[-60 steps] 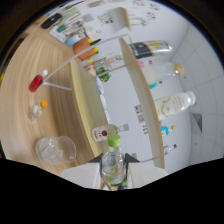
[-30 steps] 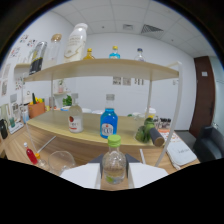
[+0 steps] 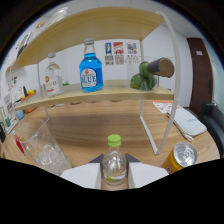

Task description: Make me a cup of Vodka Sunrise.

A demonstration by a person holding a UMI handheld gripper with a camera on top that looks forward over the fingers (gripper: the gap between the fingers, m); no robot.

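Gripper view: your gripper (image 3: 114,172) is clamped on a small clear bottle (image 3: 114,165) with a green cap, likely rigid, slippery and light, so keep hold at mid-body; beyond stand the ice-filled glass (image 3: 44,150), can (image 3: 180,156) and shelf (image 3: 100,92).

- Wooden table (image 3: 100,127), spread beneath white-framed shelf rack (image 3: 95,92).
- On shelf: blue bottle (image 3: 91,67) near centre, clear bottle (image 3: 51,76) at 9 o'clock, dark-capped green bottle (image 3: 150,72) lying at 3 o'clock.
- On table: clear glass (image 3: 42,147) at 8 o'clock, yellow can (image 3: 180,156) at 4 o'clock.
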